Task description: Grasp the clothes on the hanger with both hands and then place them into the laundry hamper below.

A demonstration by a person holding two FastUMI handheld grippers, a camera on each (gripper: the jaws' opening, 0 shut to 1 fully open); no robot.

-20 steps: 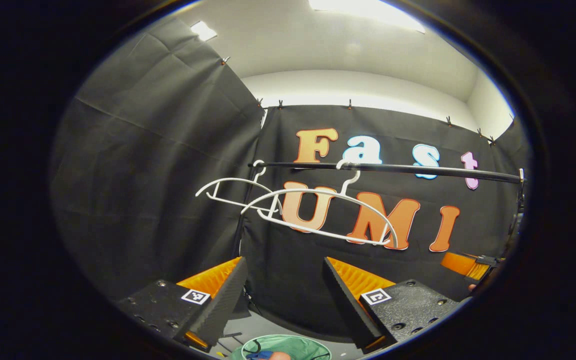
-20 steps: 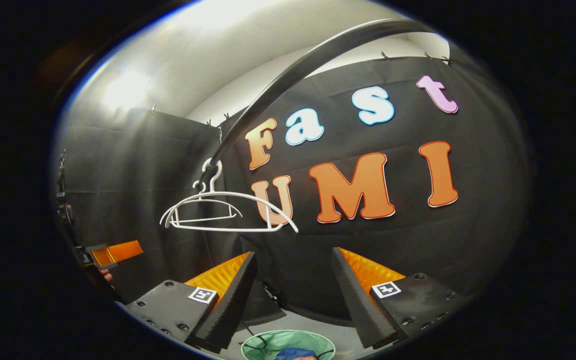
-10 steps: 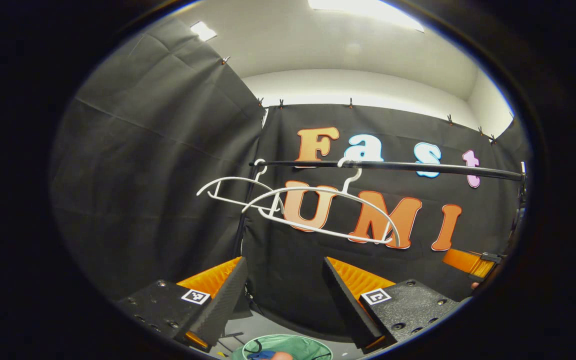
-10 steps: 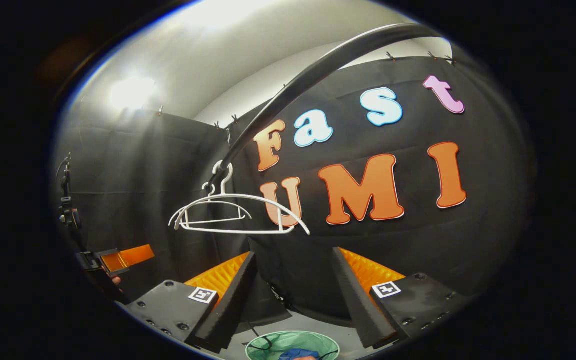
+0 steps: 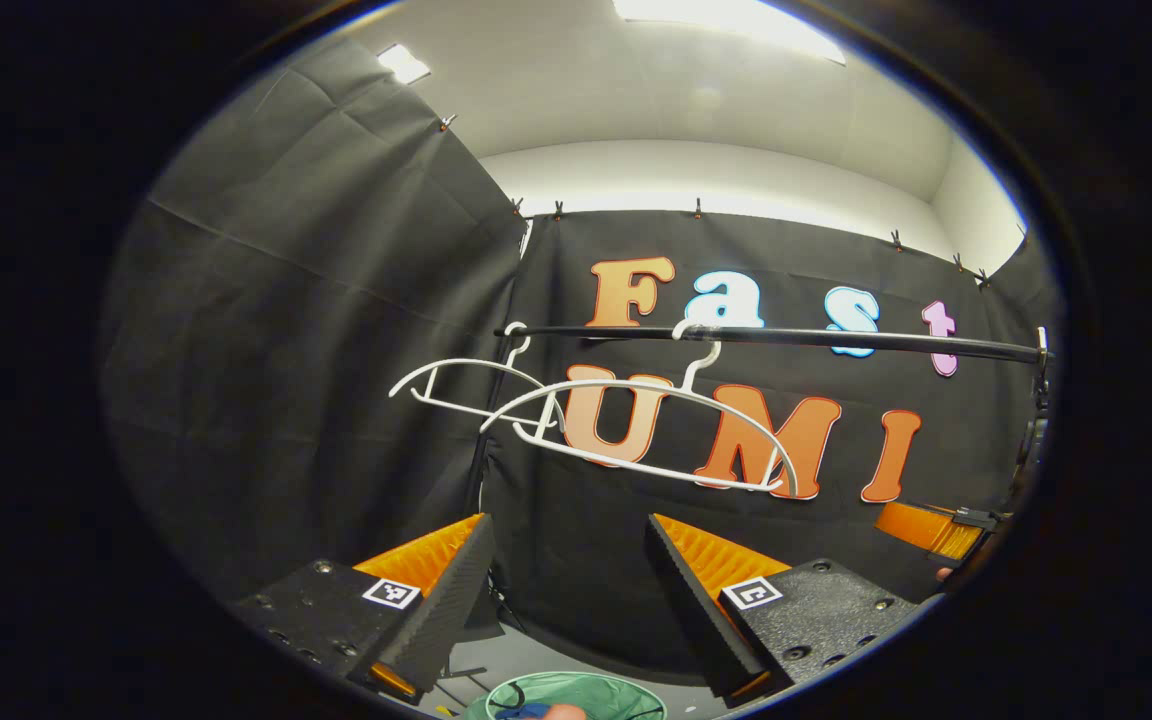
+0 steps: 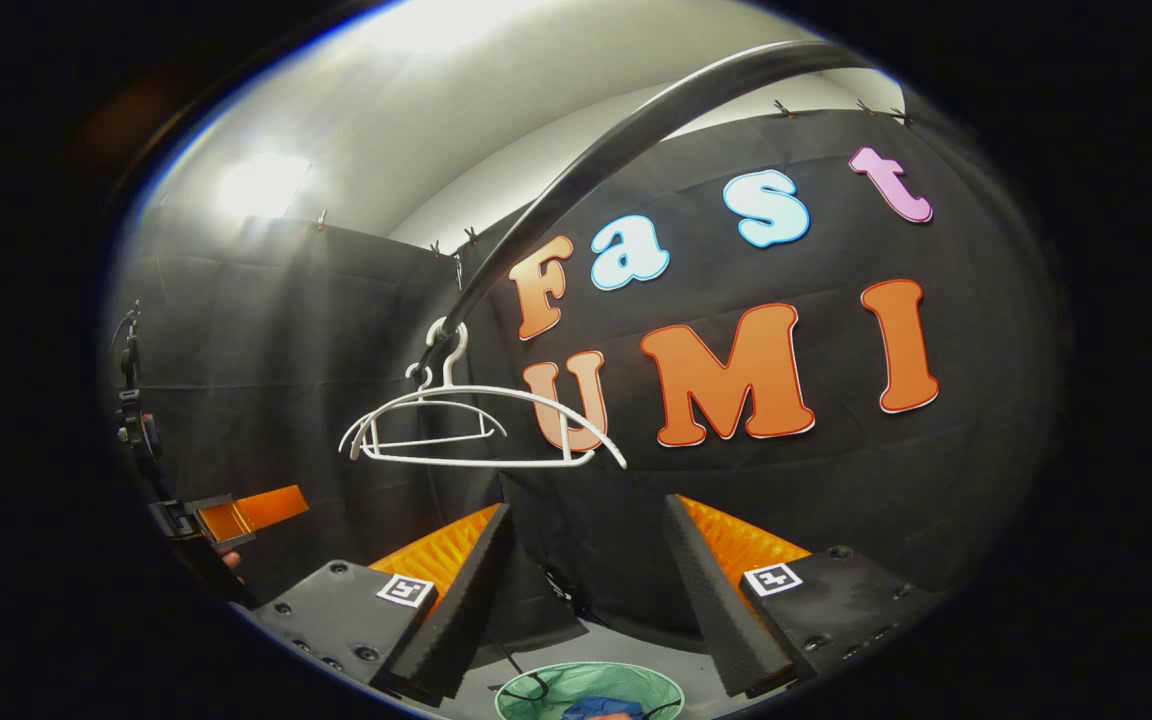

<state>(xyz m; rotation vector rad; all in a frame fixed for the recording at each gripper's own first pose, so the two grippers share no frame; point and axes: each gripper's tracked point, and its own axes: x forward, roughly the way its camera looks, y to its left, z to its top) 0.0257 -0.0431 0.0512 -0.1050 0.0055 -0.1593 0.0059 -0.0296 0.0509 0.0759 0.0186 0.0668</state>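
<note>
Your left gripper (image 5: 568, 590) carries two wedge-shaped fingers (image 5: 688, 590), faced in black textured foam on the inner side and backed by ribbed orange plastic. Each finger is mounted on a matte, speckled black block (image 5: 816, 610) studded with small round screws, and each block wears a square black-and-white marker (image 5: 752, 593) on its top. Your right gripper (image 6: 586, 590) is built the same way: black foam wedges (image 6: 711, 600), orange ribbed backs (image 6: 436, 555), screw-dotted black mounts (image 6: 341, 610) and a square coded tag (image 6: 776, 577) on each. Seen from across, the other unit shows as an orange slab (image 6: 256, 510) in a black bracket.
</note>
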